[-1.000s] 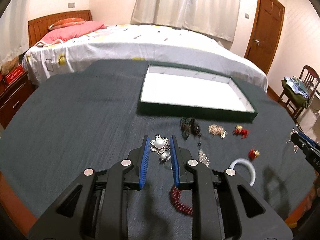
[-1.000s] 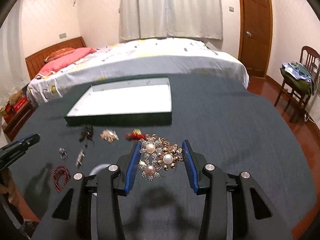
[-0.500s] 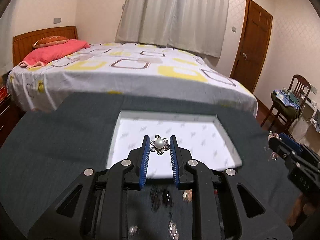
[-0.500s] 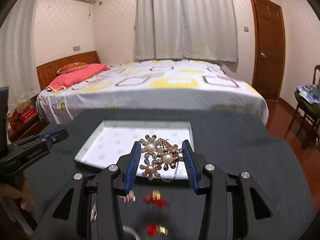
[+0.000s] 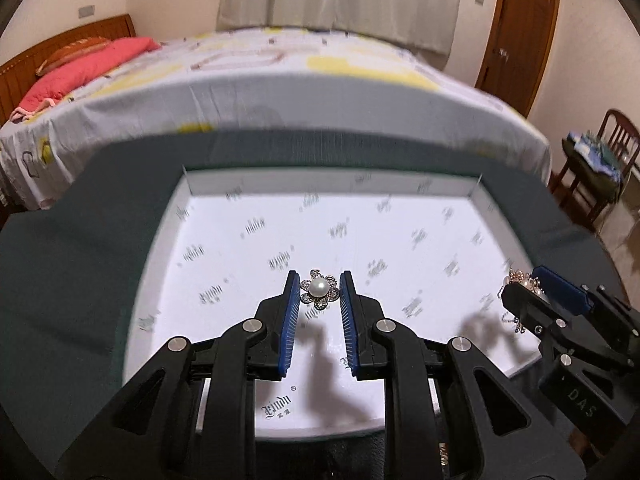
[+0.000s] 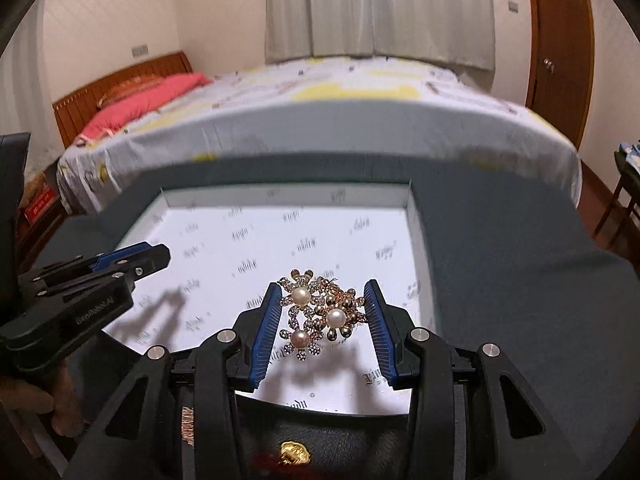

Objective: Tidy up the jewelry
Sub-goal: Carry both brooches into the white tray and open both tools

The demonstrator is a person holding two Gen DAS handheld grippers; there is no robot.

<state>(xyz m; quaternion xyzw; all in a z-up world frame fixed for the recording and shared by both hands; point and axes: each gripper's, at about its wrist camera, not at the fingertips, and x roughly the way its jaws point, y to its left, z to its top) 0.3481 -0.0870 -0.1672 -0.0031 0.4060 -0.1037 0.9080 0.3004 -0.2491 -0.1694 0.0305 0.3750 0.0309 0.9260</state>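
— Where's the jewelry?
— My left claw grips a single-pearl brooch above the white tray. My right claw clamps a three-pearl brooch cluster over its near edge.

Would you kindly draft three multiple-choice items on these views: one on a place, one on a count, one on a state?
1. Where does the left gripper hold the single-pearl brooch?
A. Above the white tray
B. Above the bed
C. Beside the door

2. How many pearls show on the brooch cluster in the right gripper?
A. One
B. Three
C. Five

3. How do the left jaws stand?
A. Wide open, empty
B. Shut on the brooch
C. Out of view

Answers: 1 A, the tray's white floor lies behind it; 2 B, three pearls show; 3 B, both blue pads flank the brooch closely.
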